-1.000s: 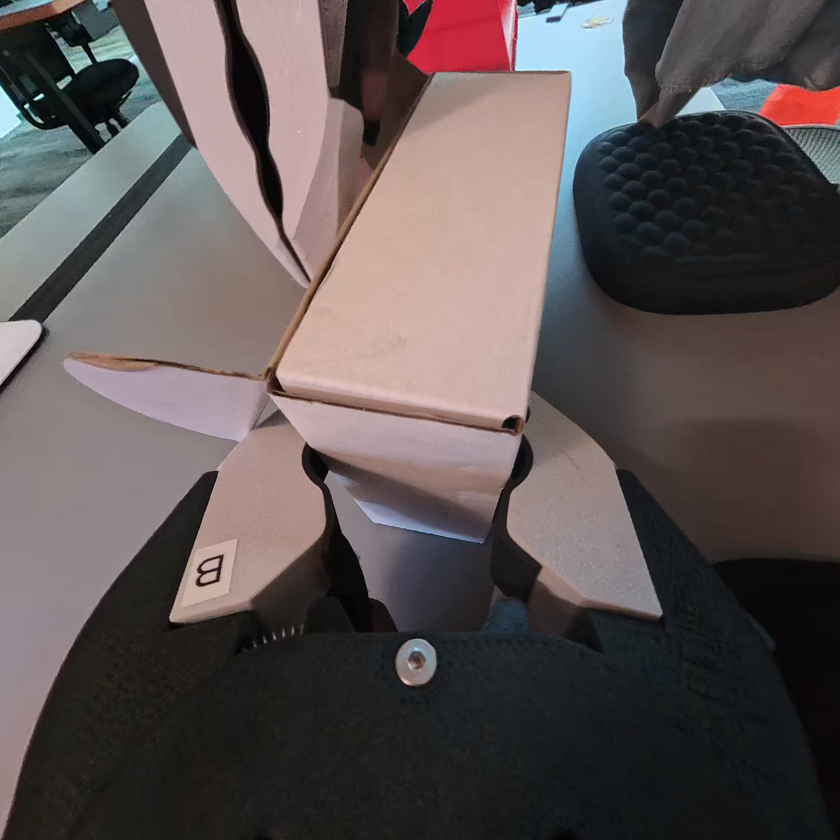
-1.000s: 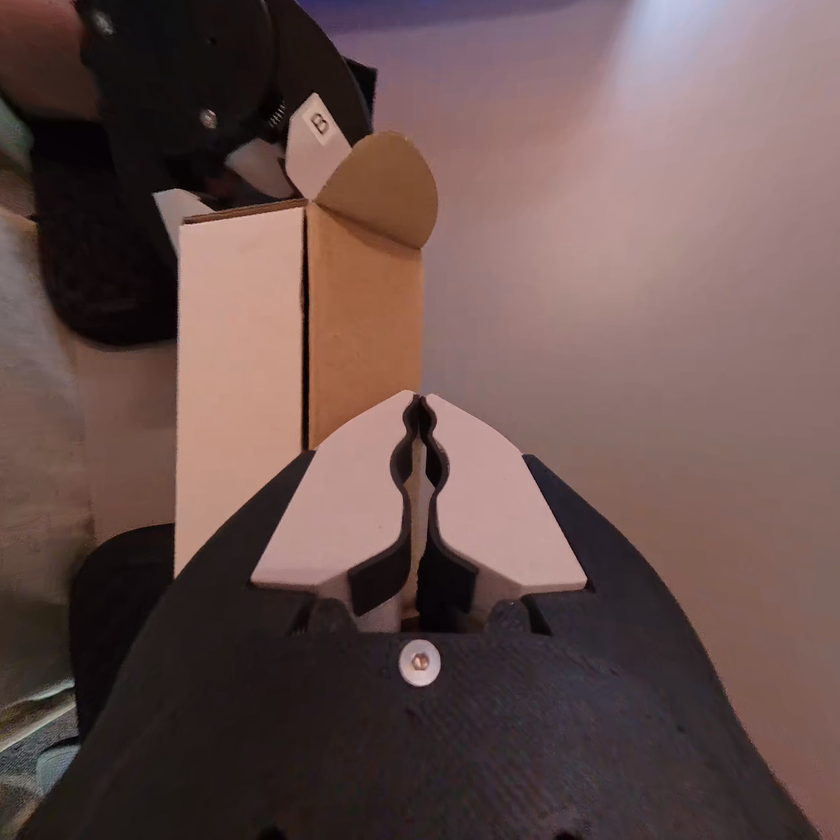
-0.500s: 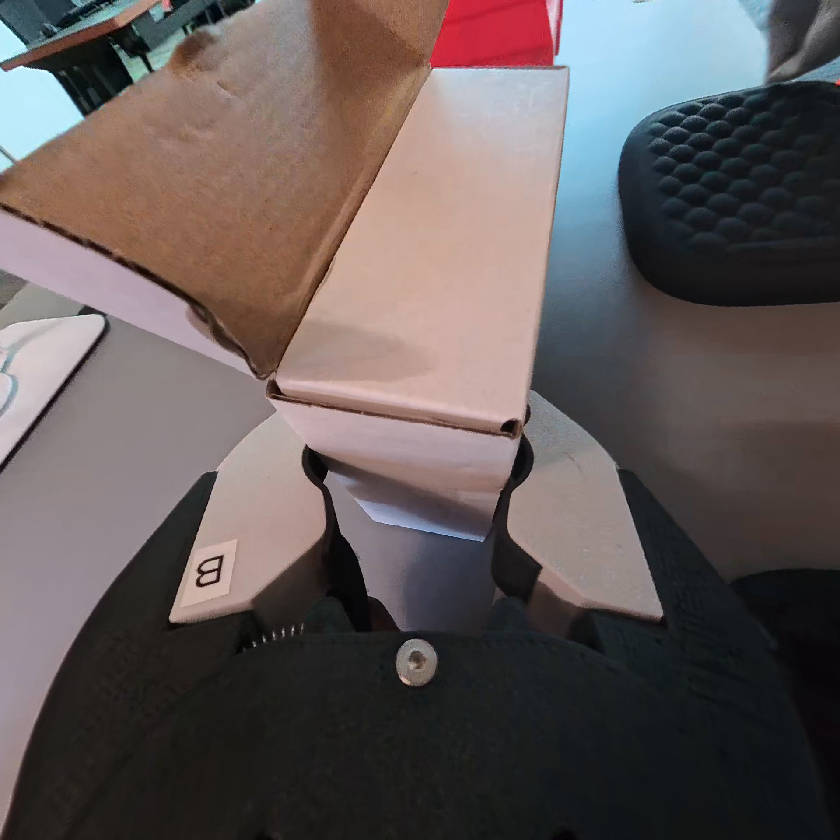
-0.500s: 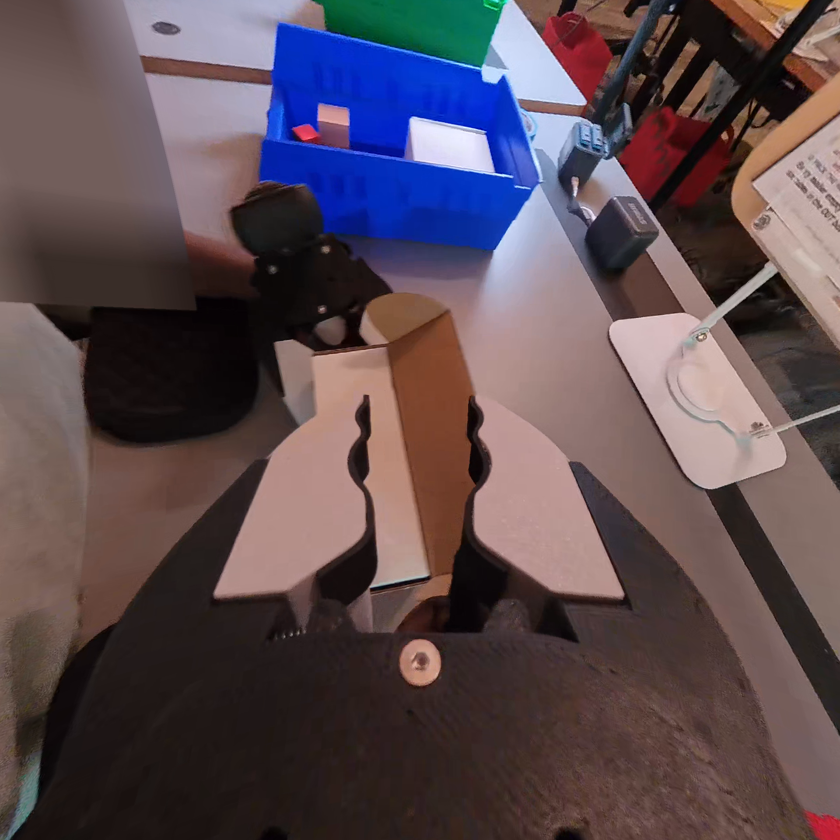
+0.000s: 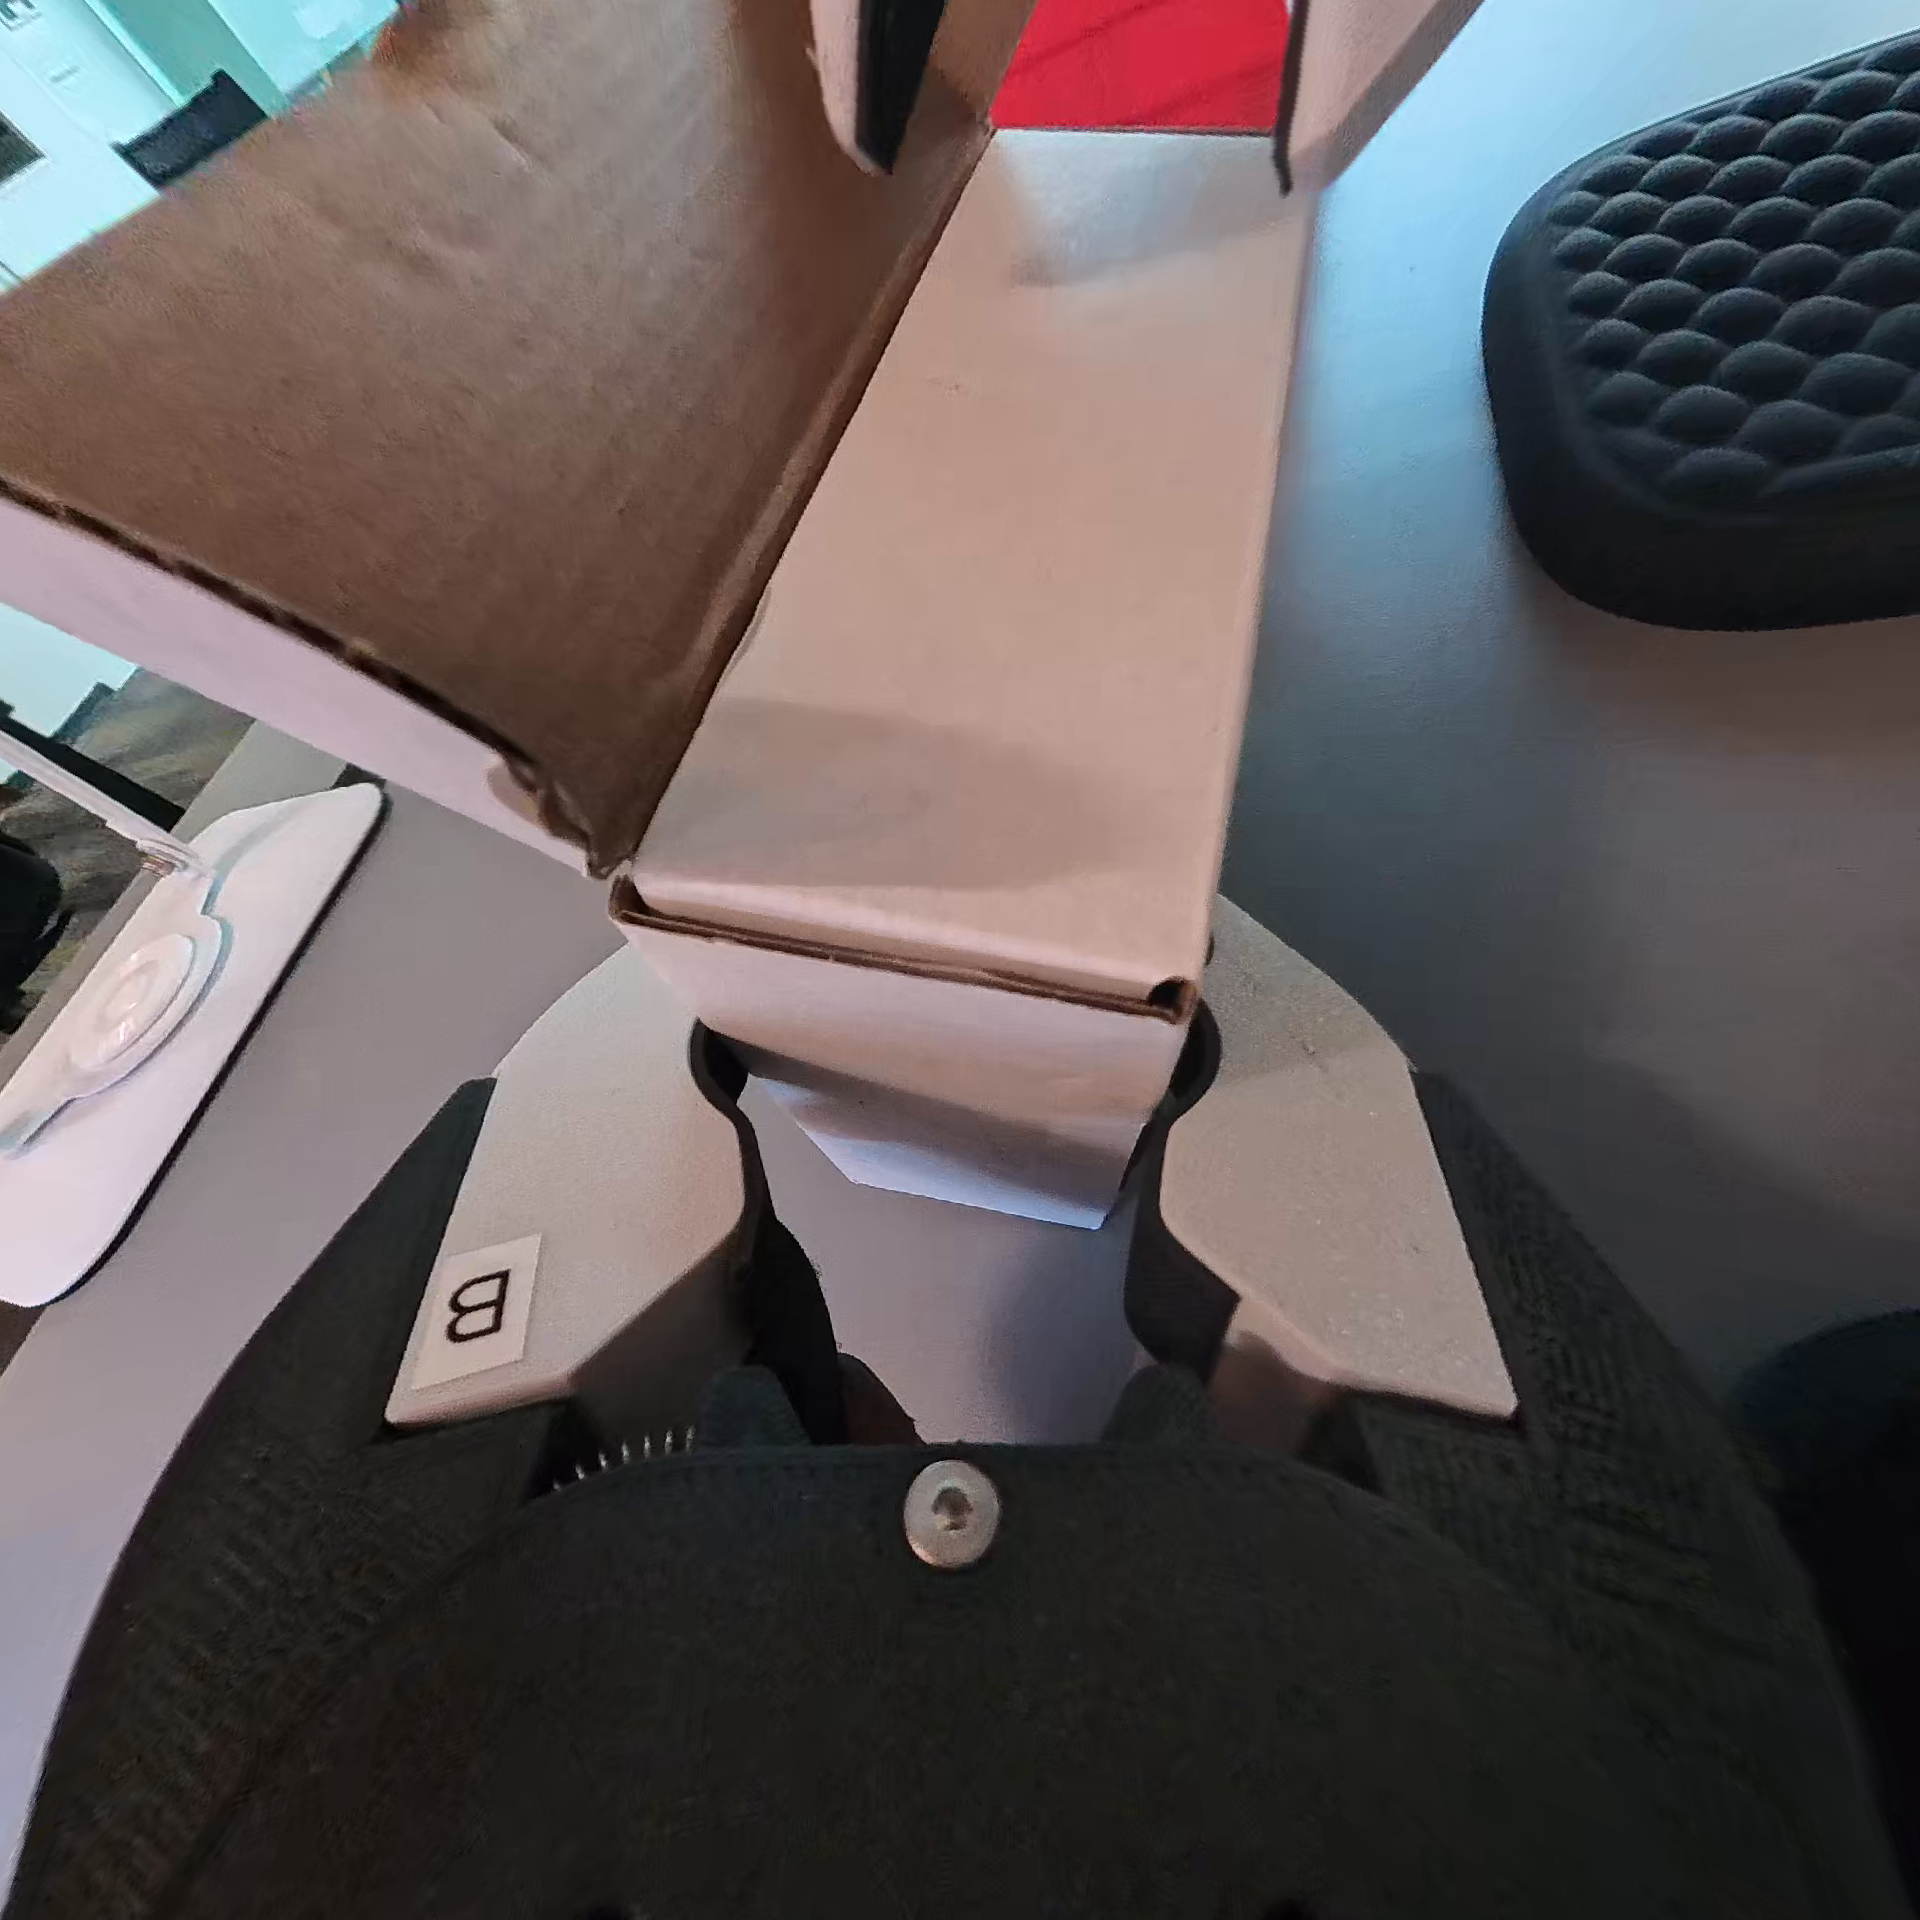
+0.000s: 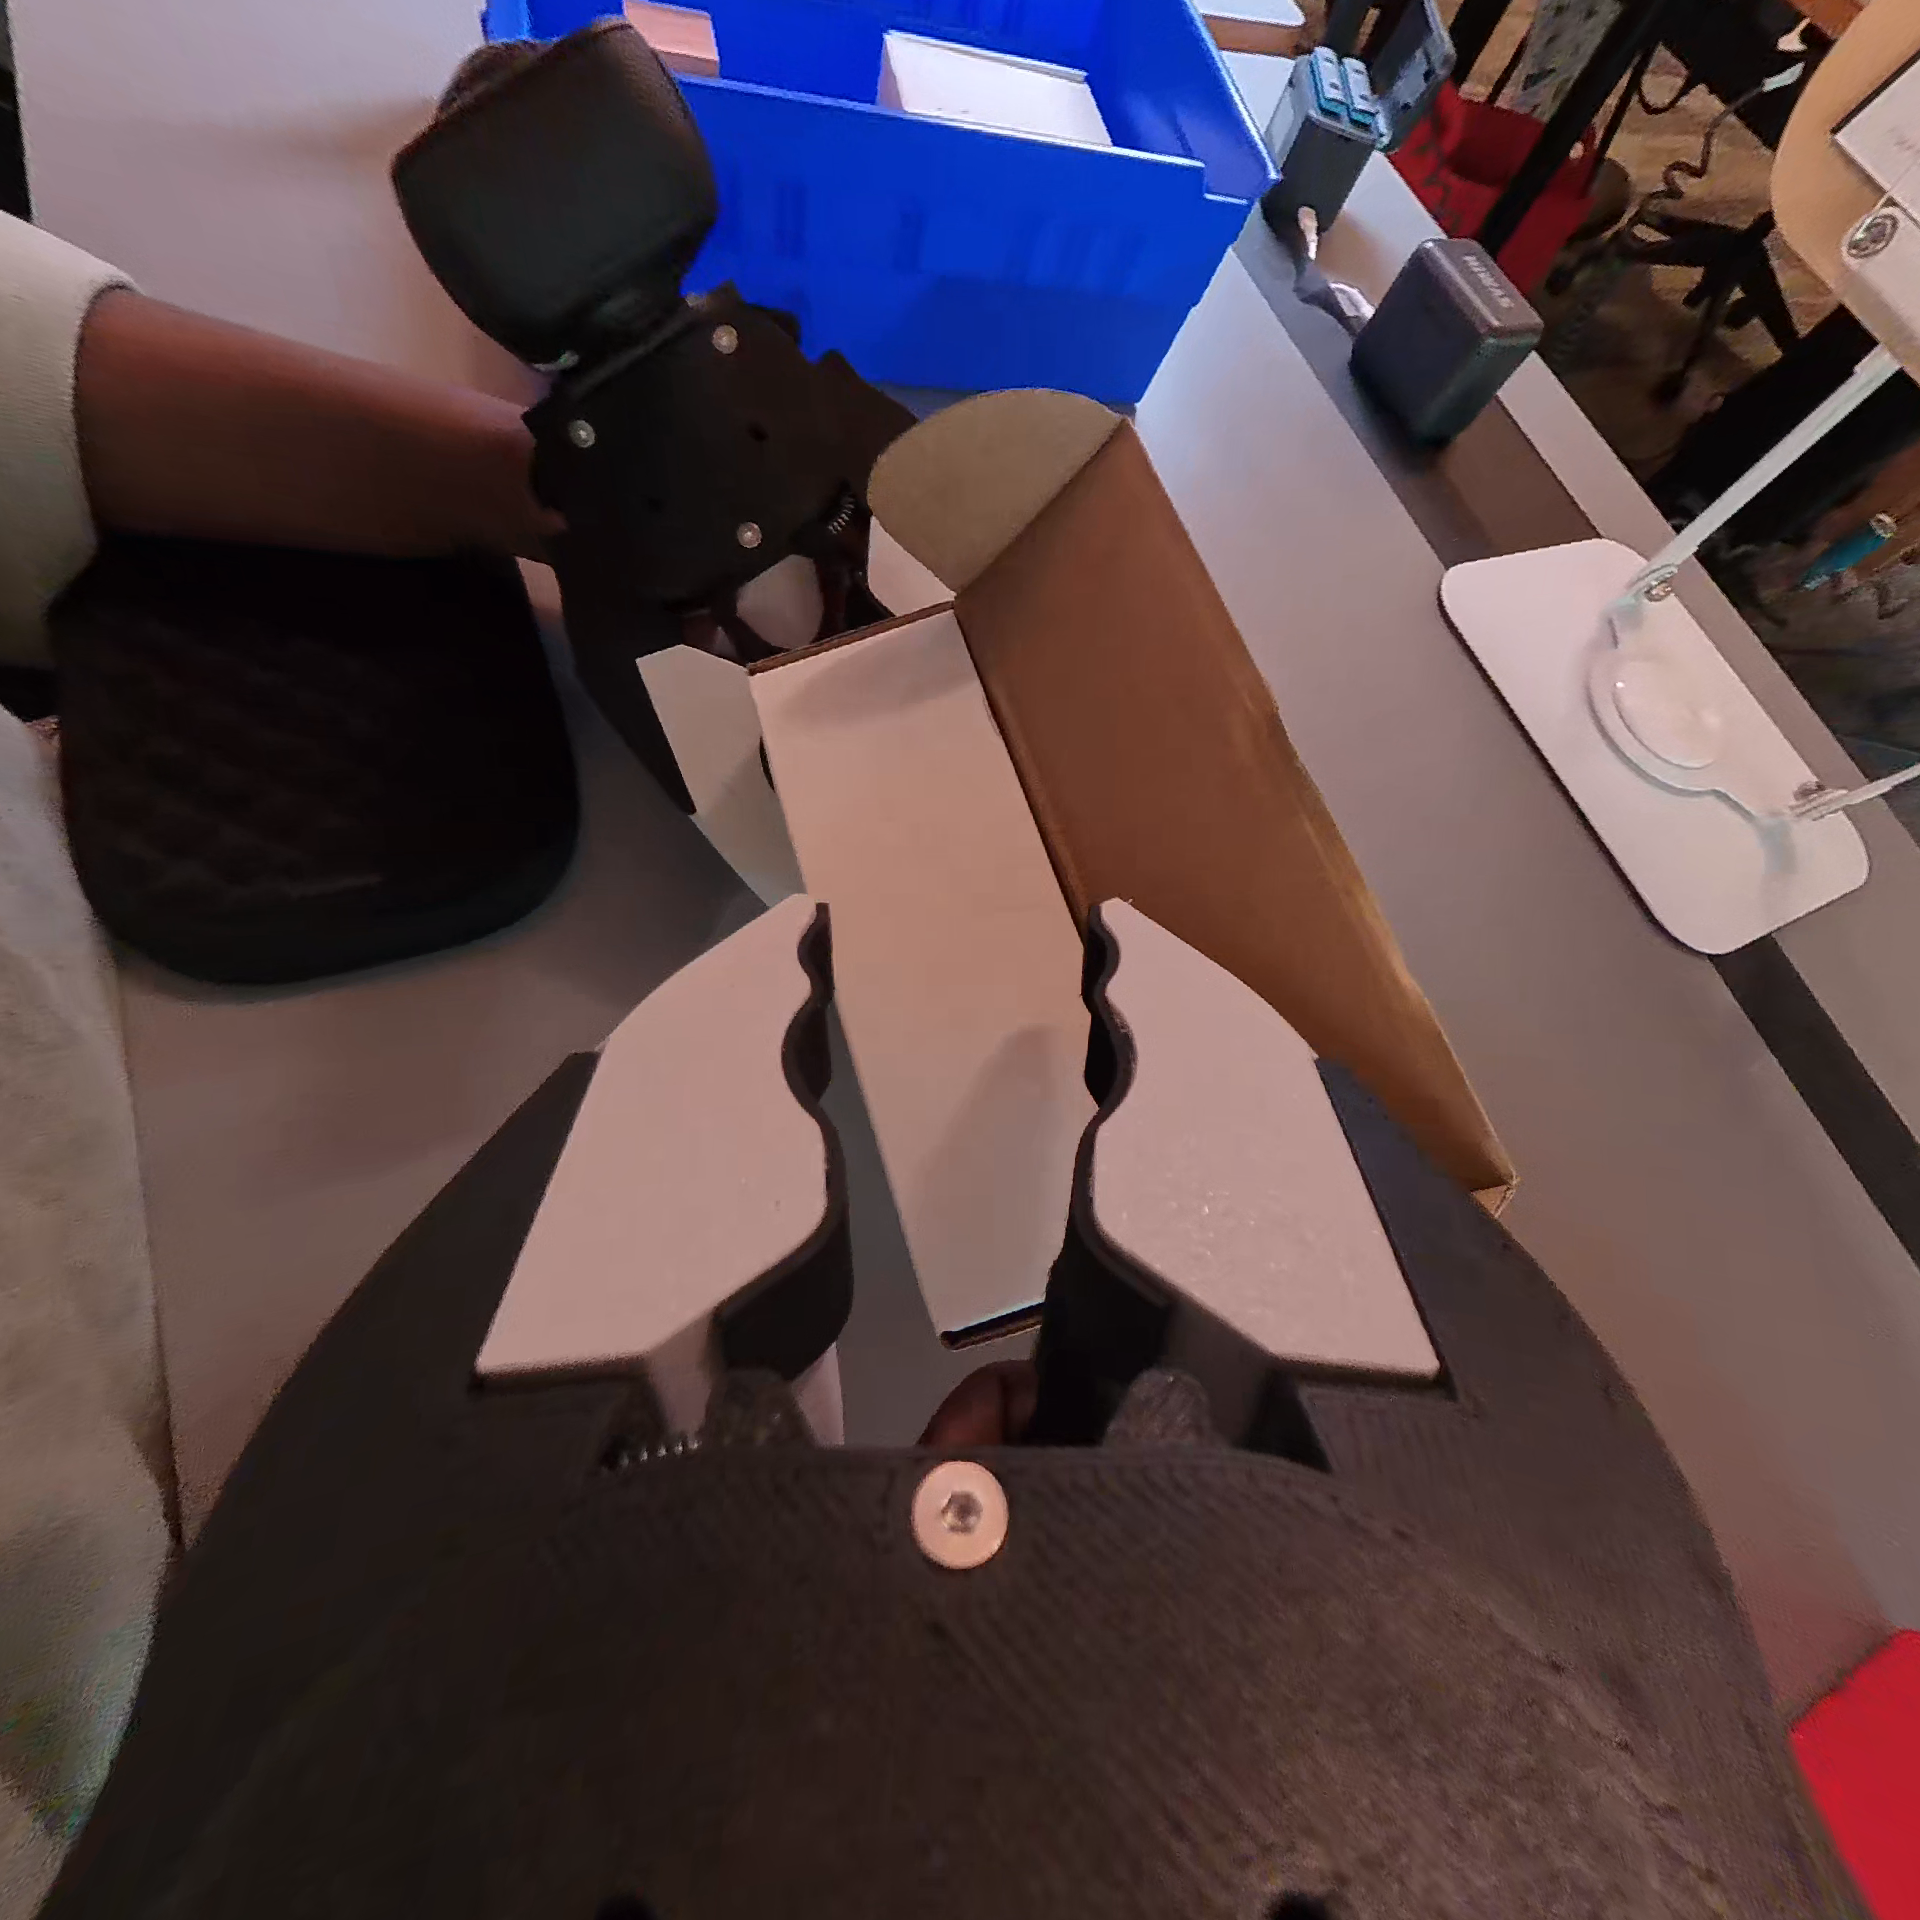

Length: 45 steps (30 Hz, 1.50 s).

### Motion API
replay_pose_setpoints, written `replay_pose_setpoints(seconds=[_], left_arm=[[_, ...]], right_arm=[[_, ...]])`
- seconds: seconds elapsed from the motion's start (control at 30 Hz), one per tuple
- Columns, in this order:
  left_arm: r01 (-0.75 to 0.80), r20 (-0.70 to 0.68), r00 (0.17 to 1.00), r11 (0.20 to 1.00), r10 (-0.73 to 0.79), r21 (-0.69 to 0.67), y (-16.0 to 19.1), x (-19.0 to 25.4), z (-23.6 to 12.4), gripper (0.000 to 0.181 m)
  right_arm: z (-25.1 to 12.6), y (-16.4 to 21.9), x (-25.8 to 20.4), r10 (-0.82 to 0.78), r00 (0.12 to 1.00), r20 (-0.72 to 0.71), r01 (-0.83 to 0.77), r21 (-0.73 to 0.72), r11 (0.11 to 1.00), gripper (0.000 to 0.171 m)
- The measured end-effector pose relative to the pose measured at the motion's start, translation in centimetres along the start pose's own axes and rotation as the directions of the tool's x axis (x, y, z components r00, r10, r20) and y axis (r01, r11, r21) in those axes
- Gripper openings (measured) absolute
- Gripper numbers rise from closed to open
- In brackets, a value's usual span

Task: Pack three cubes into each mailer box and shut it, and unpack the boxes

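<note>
A long white mailer box (image 5: 987, 623) lies on the grey table, with its brown-lined lid (image 5: 416, 416) swung open to the left. My left gripper (image 5: 956, 1039) is shut on the box's near end. In the right wrist view the box (image 6: 935, 935) runs away from me, its lid (image 6: 1174, 831) standing up on the right. My right gripper (image 6: 956, 914) is open, its jaws on either side of the box's other end. Its fingers (image 5: 1351, 83) show at the top of the left wrist view. The left gripper (image 6: 707, 468) holds the far end. No cubes are visible.
A black cushioned pad (image 5: 1714, 364) lies beside the box, also in the right wrist view (image 6: 291, 748). A blue bin (image 6: 935, 239) stands behind. A white stand base (image 6: 1642, 748) and a dark charger (image 6: 1444, 343) sit near the table's right edge. A person's arm (image 6: 260, 436) holds the left gripper. About 9 cm separates my left fingertips from my right.
The box's lid has swung open. My right gripper has opened from shut and moved over the box's end, closer along it. The left gripper keeps its hold.
</note>
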<state>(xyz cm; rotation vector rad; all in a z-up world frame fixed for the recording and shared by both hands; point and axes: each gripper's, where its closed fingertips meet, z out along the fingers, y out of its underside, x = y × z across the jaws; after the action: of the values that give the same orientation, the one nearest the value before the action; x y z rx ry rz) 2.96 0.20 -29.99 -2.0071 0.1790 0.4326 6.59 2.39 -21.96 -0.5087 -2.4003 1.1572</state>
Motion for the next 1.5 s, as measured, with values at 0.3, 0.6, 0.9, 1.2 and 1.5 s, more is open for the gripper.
replay_pose_setpoints(seconds=[0.3,0.6,0.9,1.2,1.5], left_arm=[[-0.015,0.024,1.0,1.0,0.015,0.003,0.1,-0.4,-0.1,0.081],[-0.071,0.061,0.996,0.997,0.07,0.011,0.1,-0.8,-0.1,0.081],[-0.18,0.052,0.982,0.982,0.183,-0.054,0.8,-0.5,-0.6,0.08],[0.068,0.003,0.998,0.982,-0.068,-0.176,1.6,0.8,-3.5,0.122],[0.284,0.041,0.959,0.947,-0.281,-0.148,-0.3,2.8,-7.9,0.116]], right_arm=[[0.3,0.4,-0.2,-0.014,1.0,-0.017,0.013,-0.015,1.0,0.046],[-0.7,-0.3,-0.7,0.013,1.0,-0.011,-0.013,0.036,0.999,0.044],[-2.0,-1.2,-2.5,0.028,0.999,0.039,-0.031,0.102,0.994,0.042],[-3.5,-0.2,-3.4,0.062,0.997,0.043,-0.066,0.104,0.992,0.041],[-3.2,2.7,-6.2,0.12,0.984,0.133,-0.125,0.03,0.992,0.039]])
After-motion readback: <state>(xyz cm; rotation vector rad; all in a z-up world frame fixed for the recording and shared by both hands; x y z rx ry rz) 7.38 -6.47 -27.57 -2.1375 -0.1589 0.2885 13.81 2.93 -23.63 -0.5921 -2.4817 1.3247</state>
